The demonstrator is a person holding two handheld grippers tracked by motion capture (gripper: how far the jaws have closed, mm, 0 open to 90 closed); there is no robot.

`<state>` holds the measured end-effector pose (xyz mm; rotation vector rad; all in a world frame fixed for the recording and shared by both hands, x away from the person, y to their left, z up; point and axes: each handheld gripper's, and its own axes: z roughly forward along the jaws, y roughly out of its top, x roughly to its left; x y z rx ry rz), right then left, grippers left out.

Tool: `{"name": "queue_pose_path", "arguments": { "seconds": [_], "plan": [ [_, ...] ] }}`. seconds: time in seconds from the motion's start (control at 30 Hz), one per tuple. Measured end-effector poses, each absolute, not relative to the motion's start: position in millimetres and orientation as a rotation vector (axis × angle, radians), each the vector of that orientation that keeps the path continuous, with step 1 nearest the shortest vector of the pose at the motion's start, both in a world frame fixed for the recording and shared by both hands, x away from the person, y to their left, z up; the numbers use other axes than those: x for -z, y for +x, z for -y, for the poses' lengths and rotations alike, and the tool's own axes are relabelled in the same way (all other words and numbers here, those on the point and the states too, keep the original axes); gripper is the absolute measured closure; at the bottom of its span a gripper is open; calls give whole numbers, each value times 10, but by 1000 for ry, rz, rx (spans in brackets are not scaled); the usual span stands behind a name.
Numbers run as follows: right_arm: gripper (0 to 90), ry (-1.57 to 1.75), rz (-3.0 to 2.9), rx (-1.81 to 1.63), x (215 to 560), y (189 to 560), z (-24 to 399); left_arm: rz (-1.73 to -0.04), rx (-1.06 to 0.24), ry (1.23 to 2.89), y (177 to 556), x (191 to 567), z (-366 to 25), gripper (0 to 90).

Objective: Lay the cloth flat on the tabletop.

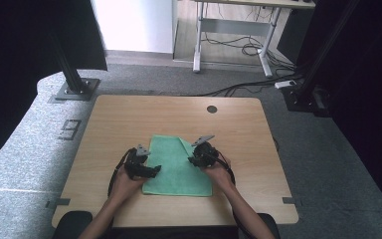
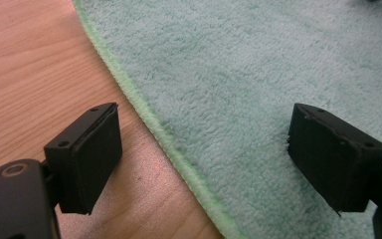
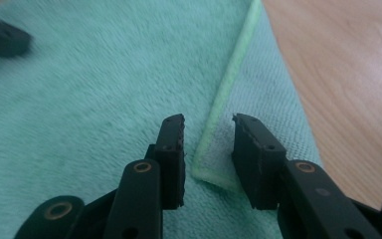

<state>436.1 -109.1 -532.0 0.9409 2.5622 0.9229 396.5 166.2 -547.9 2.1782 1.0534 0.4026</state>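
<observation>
Left gripper wide open astride green towel hem, gripping nothing. Right gripper narrowed around folded corner (contact unclear).

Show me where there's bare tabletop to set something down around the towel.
Free: the far strip of the table between the green towel and the round hole, and the right side out to the table edge. Crowded: the near middle, with left gripper and right gripper at the towel's edges.
</observation>
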Motion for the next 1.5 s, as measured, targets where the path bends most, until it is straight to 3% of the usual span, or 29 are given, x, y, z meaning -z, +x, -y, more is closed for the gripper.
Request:
{"name": "queue_pose_path", "arguments": {
  "seconds": [0.2,0.47,0.57,0.73,0.83,1.17,1.5],
  "plan": [
    [834,964,-2533,-903,5330,4377,1108,-1054,-403,2178,3965,5479,-1662,145],
    [835,992,-2456,-928,5064,4540,1214,-1054,-402,2176,3966,5480,-1661,146],
    [803,998,-2412,-916,4966,4643,1282,-1053,-402,2178,3966,5479,-1662,145],
    [602,1063,-2348,-848,5034,4878,1440,-1052,-402,2179,3967,5478,-1662,145],
    [536,1134,-2320,-841,5120,5004,1566,-1052,-402,2179,3967,5479,-1662,145],
    [488,1171,-2289,-908,5077,5045,1681,-1052,-402,2179,3968,5479,-1661,145],
    [479,1249,-2287,-858,5386,5231,1672,-1052,-402,2179,3968,5479,-1661,145]
  ]
}}
